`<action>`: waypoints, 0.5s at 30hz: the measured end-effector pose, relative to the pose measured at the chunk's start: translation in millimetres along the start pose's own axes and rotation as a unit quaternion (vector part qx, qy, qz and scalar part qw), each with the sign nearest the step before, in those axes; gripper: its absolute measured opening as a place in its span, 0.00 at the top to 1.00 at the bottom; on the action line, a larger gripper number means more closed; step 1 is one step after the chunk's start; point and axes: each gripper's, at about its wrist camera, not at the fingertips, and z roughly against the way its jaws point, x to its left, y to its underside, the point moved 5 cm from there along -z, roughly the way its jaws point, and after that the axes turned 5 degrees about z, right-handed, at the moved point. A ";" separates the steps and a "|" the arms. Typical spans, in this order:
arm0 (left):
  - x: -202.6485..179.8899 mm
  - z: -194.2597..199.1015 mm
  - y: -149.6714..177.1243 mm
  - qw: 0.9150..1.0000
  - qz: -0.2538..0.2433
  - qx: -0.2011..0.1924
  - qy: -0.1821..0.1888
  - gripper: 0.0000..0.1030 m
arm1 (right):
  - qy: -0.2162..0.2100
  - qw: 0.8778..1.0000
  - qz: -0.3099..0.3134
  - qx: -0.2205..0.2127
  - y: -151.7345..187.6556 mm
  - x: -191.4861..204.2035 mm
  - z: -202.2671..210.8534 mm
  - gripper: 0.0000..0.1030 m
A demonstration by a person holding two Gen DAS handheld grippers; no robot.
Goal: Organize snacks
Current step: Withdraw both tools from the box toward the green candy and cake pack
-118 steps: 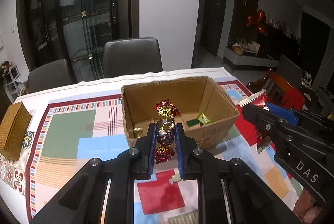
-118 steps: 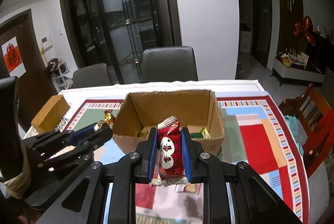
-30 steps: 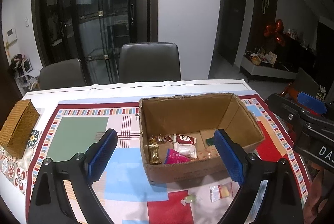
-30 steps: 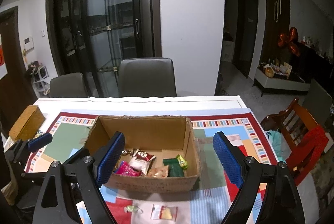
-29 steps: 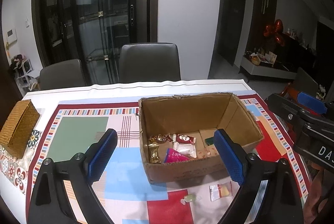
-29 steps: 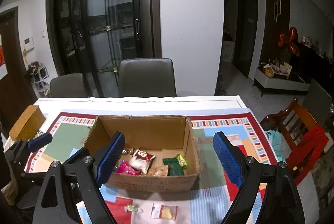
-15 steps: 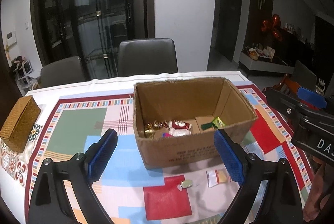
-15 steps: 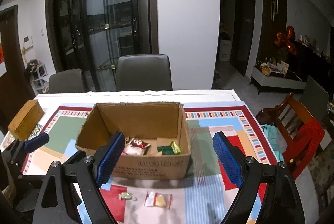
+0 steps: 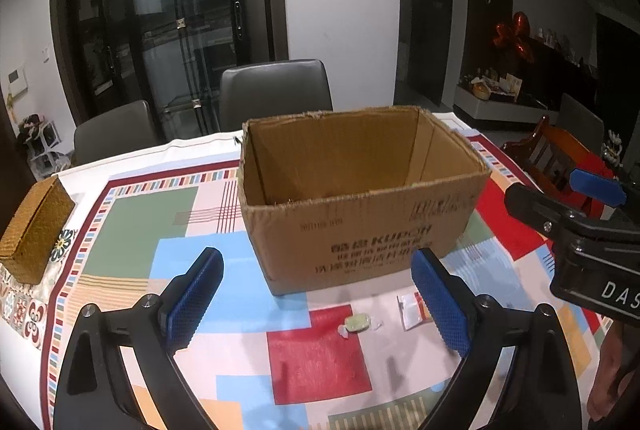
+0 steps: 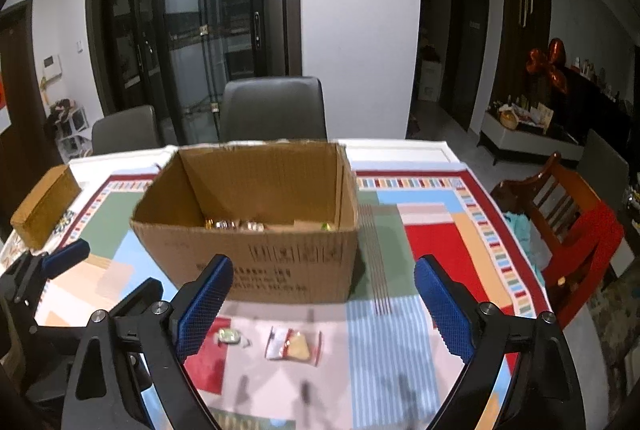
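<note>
An open cardboard box [image 9: 360,230] [image 10: 256,258] stands mid-table; several wrapped snacks [image 10: 234,225] show at its bottom in the right wrist view. On the cloth in front of it lie a small green wrapped candy [image 9: 357,323] [image 10: 229,336] and a clear packet with a yellow snack [image 9: 412,306] [image 10: 294,345]. My left gripper [image 9: 316,300] is open and empty, low over the cloth before the box. My right gripper [image 10: 322,304] is open and empty, just above the packet.
A woven straw box [image 9: 34,230] [image 10: 44,205] sits at the table's left edge. Grey chairs [image 9: 276,93] stand behind the table and a red wooden chair [image 10: 568,230] on the right. The patterned tablecloth [image 9: 132,230] covers the table.
Both grippers have dropped lower and come closer to the table since half a second ago; the box now hides most of its contents. Earlier each held a snack; both are now empty.
</note>
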 end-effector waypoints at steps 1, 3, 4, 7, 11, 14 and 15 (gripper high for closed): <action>-0.4 -1.6 3.4 1.000 0.000 0.002 0.002 0.07 | -0.001 1.000 0.000 0.004 3.7 -0.1 -1.6 0.10; -1.0 -5.7 10.3 1.000 0.001 0.007 0.005 0.07 | -0.003 1.000 0.000 0.014 11.1 0.4 -6.1 0.10; -1.8 -8.4 14.4 1.000 0.000 0.010 0.007 0.07 | -0.003 1.000 0.000 0.017 14.1 1.0 -8.1 0.10; -3.2 -15.0 24.7 1.000 -0.001 0.020 0.010 0.07 | -0.004 1.000 0.000 0.030 23.0 0.9 -15.0 0.10; -5.2 -24.0 39.0 0.999 -0.006 0.032 0.011 0.07 | -0.005 0.999 -0.002 0.052 34.6 2.1 -26.3 0.10; -4.8 -30.4 47.3 0.999 -0.006 0.039 0.013 0.07 | -0.007 0.998 -0.004 0.067 43.7 3.4 -34.0 0.10; -4.8 -32.3 49.7 0.999 -0.006 0.042 0.014 0.07 | -0.008 0.997 -0.004 0.072 46.2 4.5 -36.6 0.10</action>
